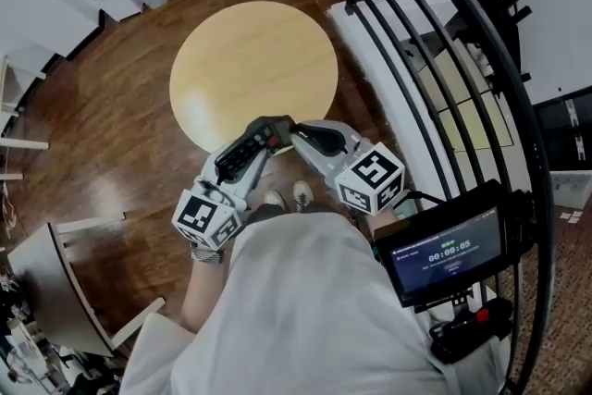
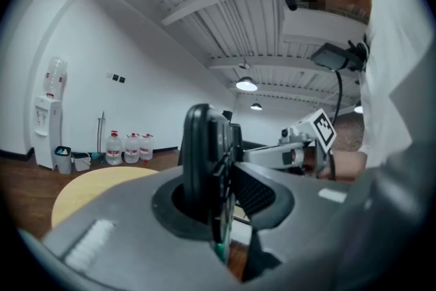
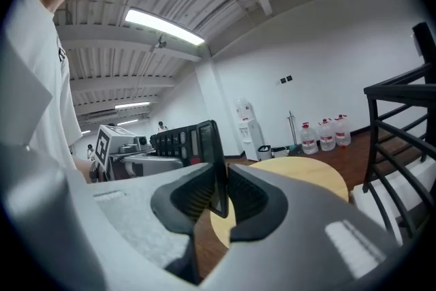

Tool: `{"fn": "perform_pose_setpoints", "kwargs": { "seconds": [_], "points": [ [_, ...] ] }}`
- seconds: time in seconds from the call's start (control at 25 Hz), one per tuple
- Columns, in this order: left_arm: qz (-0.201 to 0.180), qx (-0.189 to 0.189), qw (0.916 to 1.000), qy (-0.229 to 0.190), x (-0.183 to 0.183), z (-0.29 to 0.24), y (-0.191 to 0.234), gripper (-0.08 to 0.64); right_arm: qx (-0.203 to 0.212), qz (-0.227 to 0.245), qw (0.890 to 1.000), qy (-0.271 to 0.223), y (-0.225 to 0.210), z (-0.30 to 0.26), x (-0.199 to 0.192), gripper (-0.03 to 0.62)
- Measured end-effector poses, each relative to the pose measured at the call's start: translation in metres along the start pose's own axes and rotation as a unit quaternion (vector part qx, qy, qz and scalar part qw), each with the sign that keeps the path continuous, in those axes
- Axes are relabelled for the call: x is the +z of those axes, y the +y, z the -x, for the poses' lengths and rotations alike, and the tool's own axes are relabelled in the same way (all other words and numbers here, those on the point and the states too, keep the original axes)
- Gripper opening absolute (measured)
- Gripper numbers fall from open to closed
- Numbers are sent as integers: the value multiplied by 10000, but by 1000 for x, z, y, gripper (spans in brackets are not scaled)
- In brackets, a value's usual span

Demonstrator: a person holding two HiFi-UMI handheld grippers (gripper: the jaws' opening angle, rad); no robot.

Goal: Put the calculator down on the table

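Observation:
A black calculator point(image 1: 248, 148) hangs in the air just above the near edge of the round light-wood table point(image 1: 254, 69). My left gripper point(image 1: 242, 164) is shut on its left end; in the left gripper view the calculator point(image 2: 204, 163) stands edge-on between the jaws. My right gripper point(image 1: 289, 136) is shut on its right end, and the right gripper view shows the calculator point(image 3: 187, 140) keys-up with its thin edge pinched between the pads. Both grippers point toward the table point(image 3: 306, 177).
A black metal stair railing point(image 1: 462, 42) curves along the right. A wooden chair point(image 1: 65, 277) stands at the lower left. Water jugs point(image 2: 129, 146) and a dispenser point(image 2: 49, 126) line the far wall. A small screen point(image 1: 449, 254) hangs at the person's right side.

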State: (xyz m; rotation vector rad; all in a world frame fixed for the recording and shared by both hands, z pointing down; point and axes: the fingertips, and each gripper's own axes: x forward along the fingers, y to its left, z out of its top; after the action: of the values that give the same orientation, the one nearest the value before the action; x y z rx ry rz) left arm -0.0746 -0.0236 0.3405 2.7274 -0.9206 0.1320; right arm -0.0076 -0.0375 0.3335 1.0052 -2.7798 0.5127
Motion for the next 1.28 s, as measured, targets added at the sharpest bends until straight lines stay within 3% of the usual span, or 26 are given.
{"fn": "perform_pose_setpoints", "kwargs": {
  "seconds": [0.52,0.68,0.96,1.28],
  "points": [
    [20,-345,9993,148,-8,-11,17,107,-409,-112,9991,56,-11,-11,-8,61],
    [177,-522,9983,182,-8,-19,41,107,-612,-155,9978,191,-21,-31,-5,61],
    [548,-1090,9919,359,-35,-35,48,109,-1114,-32,9931,367,-32,-31,-27,61],
    [1175,-1296,9816,771,-64,-135,86,109,-1380,-193,9882,634,-136,-47,-51,61]
  ]
}}
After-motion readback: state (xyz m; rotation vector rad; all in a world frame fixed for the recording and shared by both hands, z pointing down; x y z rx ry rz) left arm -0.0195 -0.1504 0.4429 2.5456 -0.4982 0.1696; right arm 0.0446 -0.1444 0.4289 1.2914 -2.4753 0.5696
